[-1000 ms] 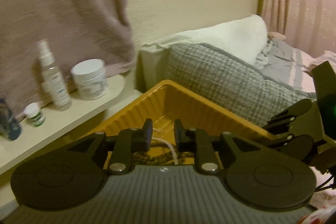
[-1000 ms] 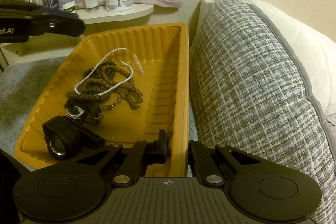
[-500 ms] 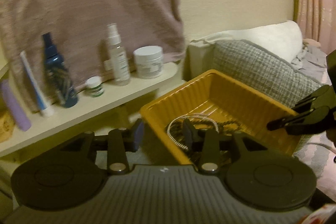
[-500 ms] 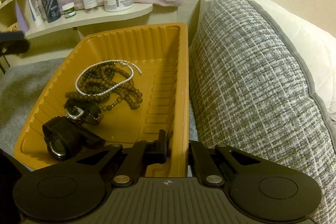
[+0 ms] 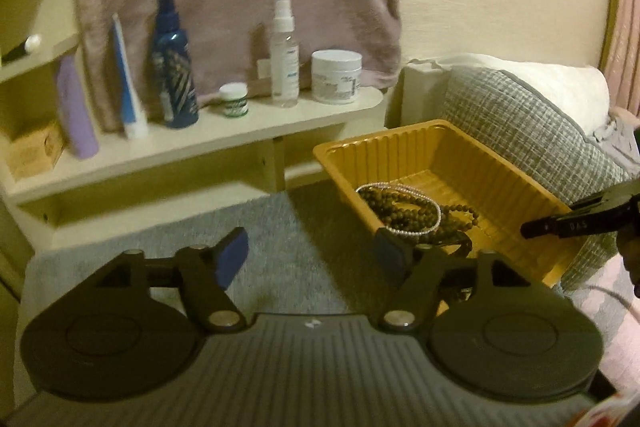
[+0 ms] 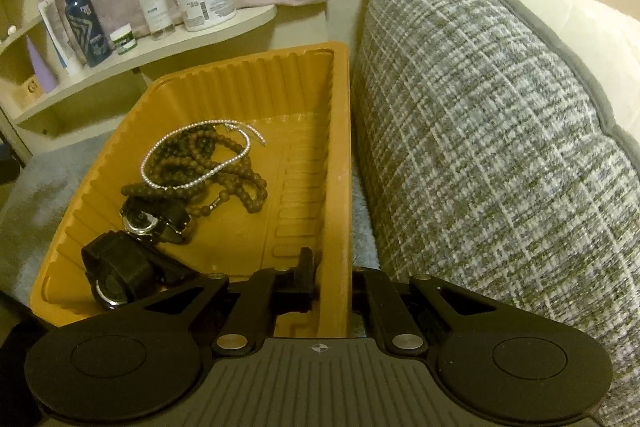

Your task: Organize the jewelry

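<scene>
While the right gripper point(image 6: 331, 287) was clenched on the near right wall of the orange tray point(image 6: 340, 131), steadying it, the grey woven cushion point(image 6: 492, 131) pressed against the tray's far side, to the right of those jaws. Ahead and left of them, on the tray floor, lay the brown bead necklace point(image 6: 236, 179) with the silver chain point(image 6: 196, 157) draped in a loop over it; nearer the jaws sat a metal-faced watch point(image 6: 140, 221) and a black watch point(image 6: 116, 273).

From the left wrist camera, the left gripper point(image 5: 310, 253) stood released, jaws wide apart and holding nothing, over the grey blanket point(image 5: 200, 235), with the tray just ahead of its right finger. Beyond the jaws a shelf point(image 5: 224, 135) carried bottles and jars.

Judging from this, the chain had been set down with the rest and the step in hand was collecting pieces; the next move would call for finding any piece outside the tray, none of which showed
</scene>
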The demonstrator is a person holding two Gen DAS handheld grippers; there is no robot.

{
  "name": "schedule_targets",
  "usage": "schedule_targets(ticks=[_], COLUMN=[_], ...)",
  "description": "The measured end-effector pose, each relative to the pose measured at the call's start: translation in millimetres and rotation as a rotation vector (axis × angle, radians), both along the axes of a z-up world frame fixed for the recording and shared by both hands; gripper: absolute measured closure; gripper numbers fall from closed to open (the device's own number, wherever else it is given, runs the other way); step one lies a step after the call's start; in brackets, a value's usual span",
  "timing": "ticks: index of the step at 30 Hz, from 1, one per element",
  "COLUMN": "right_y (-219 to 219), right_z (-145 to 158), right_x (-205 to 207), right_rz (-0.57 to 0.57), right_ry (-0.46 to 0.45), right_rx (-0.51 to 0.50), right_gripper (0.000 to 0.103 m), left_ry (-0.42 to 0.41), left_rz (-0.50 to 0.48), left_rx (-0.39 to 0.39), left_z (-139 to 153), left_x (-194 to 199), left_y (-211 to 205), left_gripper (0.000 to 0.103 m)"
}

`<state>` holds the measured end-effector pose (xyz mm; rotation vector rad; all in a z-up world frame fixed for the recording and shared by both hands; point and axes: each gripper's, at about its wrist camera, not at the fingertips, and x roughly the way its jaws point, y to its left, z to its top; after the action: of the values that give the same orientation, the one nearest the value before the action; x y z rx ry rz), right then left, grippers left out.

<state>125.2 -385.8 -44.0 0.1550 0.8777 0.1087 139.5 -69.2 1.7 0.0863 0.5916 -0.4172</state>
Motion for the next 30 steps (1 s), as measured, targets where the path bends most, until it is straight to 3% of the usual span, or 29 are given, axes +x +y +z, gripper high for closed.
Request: schedule_targets(ticks=[2,3,4,6,15,19,30], right_y=[-3,-4,-6,-11,-15,-10,28], right_z=[0,0,1,4,26,43,68], right_x=[-2,-3,-5,-10,-38,-56,-86], right_rz=[0.001,0.001,-0.005,-0.007,-0.017,-0.055,-0.104], right_ry=[-0.014,-0.021,-0.032,-0.060,-0.147,-0.176,-0.119], right_rx=[0.023,0.028,0.031,0.064,0.079,0.053,0.047], right_gripper=[0.098,0.089,0.065,0.033,0.027,0.022,0.017], left_ry=[0.007,0.010,0.014,0.022,0.042,0.049,0.162], left_rz=[0.018,0.028,0.035,0.049,0.140,0.200,0.311], left_rx=[-0.009,-0.012,-0.014,-0.021,-0.024,-0.006,-0.010], left_z=[-1,-2,-2,-3,-6,-8,-5], left_x=[-2,-3,-4,-6,-19,-30,-62], left_y=[4,5,7,10,16,15,20], left_gripper=[0.023,0.019,0.017,0.015,0.001,0.001,0.001])
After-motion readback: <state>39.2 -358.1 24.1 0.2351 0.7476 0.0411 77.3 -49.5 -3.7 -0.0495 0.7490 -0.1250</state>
